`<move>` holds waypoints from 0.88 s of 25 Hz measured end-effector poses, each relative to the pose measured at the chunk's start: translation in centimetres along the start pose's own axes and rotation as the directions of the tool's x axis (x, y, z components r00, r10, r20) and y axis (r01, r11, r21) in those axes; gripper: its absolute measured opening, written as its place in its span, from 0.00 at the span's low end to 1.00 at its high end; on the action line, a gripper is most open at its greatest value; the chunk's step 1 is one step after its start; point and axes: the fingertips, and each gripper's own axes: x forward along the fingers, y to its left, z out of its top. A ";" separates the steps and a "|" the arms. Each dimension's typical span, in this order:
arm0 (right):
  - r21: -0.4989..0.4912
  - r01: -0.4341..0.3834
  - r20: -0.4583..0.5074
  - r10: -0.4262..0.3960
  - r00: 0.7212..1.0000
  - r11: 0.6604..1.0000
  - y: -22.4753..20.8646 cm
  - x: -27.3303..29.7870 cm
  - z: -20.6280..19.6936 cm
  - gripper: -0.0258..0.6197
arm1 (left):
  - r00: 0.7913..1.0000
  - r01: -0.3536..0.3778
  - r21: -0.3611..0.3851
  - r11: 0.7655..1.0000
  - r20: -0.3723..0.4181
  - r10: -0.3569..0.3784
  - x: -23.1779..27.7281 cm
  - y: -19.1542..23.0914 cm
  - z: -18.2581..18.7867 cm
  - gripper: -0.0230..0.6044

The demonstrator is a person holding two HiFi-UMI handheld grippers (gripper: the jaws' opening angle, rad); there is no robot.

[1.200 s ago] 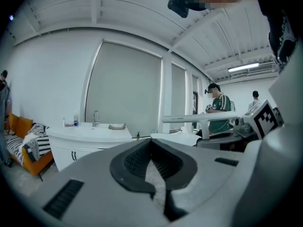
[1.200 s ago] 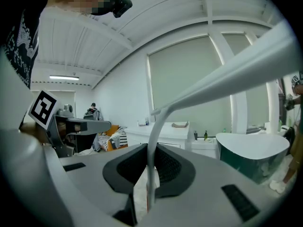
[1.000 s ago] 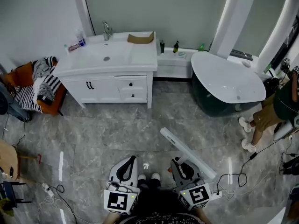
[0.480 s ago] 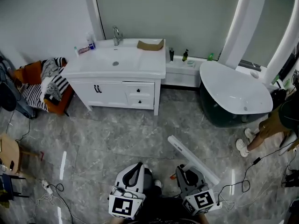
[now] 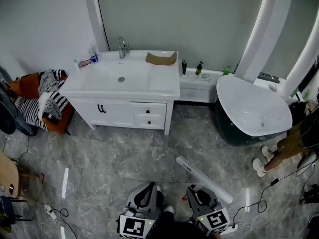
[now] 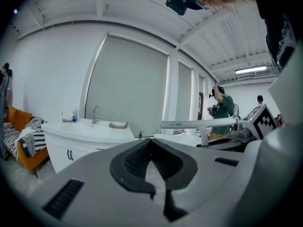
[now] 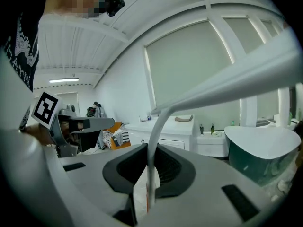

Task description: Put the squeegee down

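While clamped, the squeegee [image 5: 203,177] is long, white.

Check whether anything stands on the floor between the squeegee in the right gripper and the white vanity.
Nothing visible does. The right gripper is shut on the squeegee, and only bare grey floor lies between it and the vanity.
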 end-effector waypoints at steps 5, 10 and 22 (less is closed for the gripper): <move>0.003 0.010 0.040 -0.010 0.999 1.000 -1.1 6.1 3.6 0.12 | 1.000 0.003 0.015 1.000 0.016 -0.003 4.0 4.4 1.7 0.04; 0.011 0.030 0.074 -0.030 0.997 0.999 -1.6 10.0 5.5 0.12 | 0.999 0.028 0.043 0.999 0.024 -0.029 7.1 7.5 3.0 0.04; 0.003 0.040 -0.001 -0.040 0.999 0.999 -5.4 15.8 6.1 0.12 | 0.999 0.022 -0.035 0.999 -0.035 -0.023 13.1 10.6 2.6 0.04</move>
